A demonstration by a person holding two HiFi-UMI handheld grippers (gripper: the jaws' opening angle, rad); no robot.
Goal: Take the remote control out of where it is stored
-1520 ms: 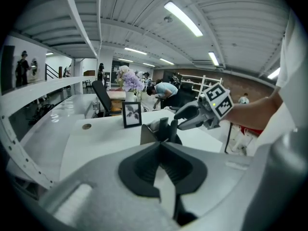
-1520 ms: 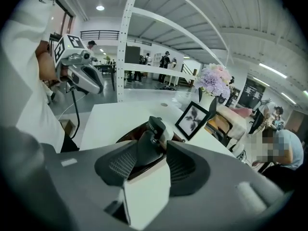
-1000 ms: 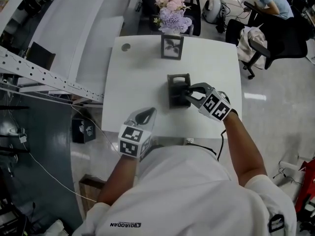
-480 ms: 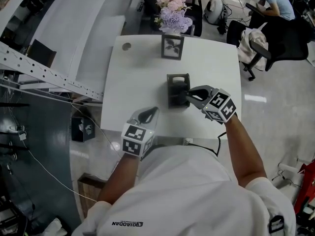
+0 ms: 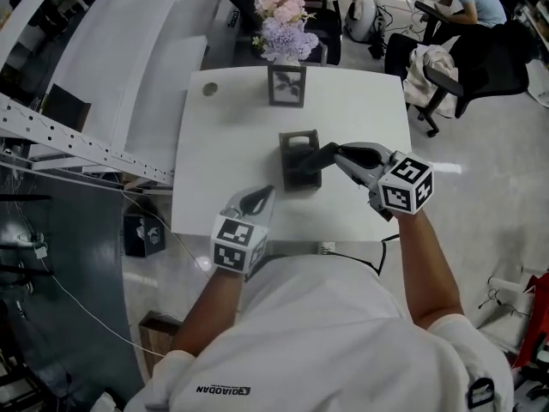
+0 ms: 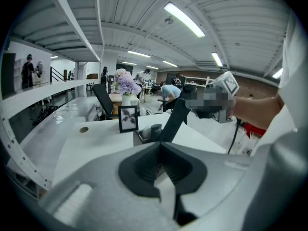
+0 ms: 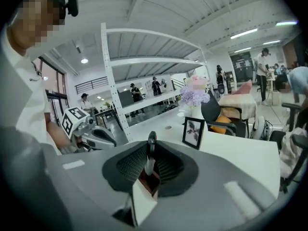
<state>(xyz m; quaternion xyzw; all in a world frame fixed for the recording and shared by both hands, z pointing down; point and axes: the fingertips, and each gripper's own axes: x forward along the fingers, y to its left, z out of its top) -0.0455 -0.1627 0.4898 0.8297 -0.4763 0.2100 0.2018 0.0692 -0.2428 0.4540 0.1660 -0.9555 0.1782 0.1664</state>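
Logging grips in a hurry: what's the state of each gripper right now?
Left gripper: closed, empty.
Right gripper: fingers just closed, holding the remote control.

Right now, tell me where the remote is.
Head view, centre: the remote slants just right of the holder, in the right gripper, whose jaws just closed on it.

Office clutter around a white table, seen from above

A framed leaf picture stands at the far edge of the table, upper middle of the frame. Pink and purple flowers rise just behind it. A round cover marks the table's upper-left corner. A black office chair stands upper right, and a perforated white rail crosses the left.
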